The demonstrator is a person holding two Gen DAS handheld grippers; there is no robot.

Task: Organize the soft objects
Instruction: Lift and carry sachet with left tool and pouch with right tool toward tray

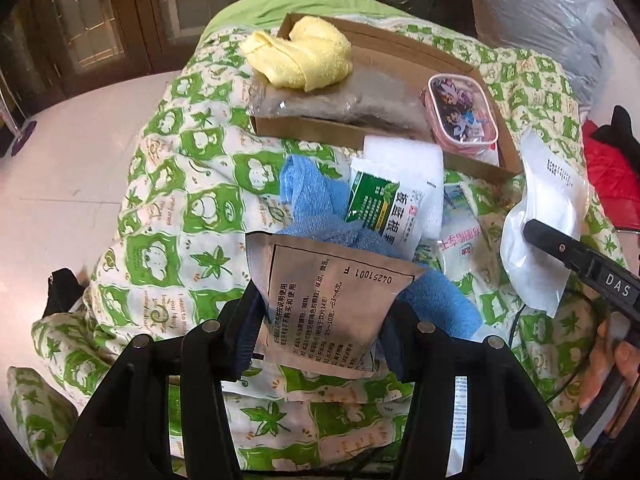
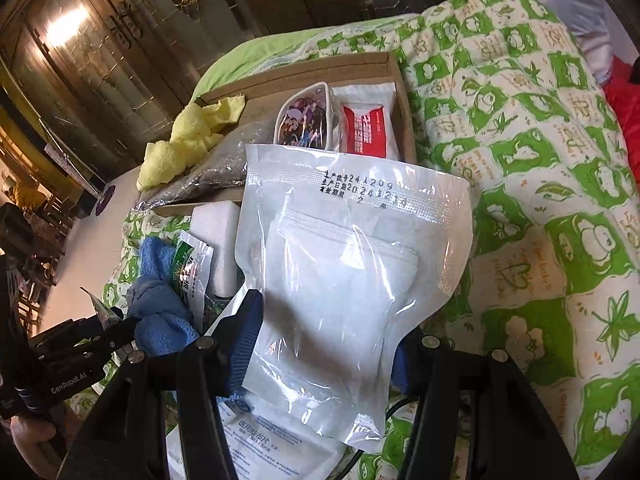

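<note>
My left gripper (image 1: 320, 320) is shut on a silver foil sachet (image 1: 320, 296) with printed text, held above a blue towel (image 1: 308, 208). My right gripper (image 2: 324, 332) is shut on a clear white pouch (image 2: 344, 272) of gauze; the pouch also shows in the left wrist view (image 1: 548, 216). A cardboard tray (image 1: 472, 160) on the bed holds a yellow towel (image 1: 304, 56), a grey plastic-wrapped pack (image 1: 340, 104) and a cartoon pouch (image 1: 460, 112). In the right wrist view the tray (image 2: 400, 76) also holds a red and white packet (image 2: 368, 128).
A green and white sachet (image 1: 380, 208) and a white foam block (image 1: 404, 156) lie by the blue towel on the green patterned quilt (image 1: 168, 200). More white packets (image 2: 264, 440) lie below the right gripper. Red cloth (image 1: 608, 176) is at the right. The floor (image 1: 60, 184) lies left.
</note>
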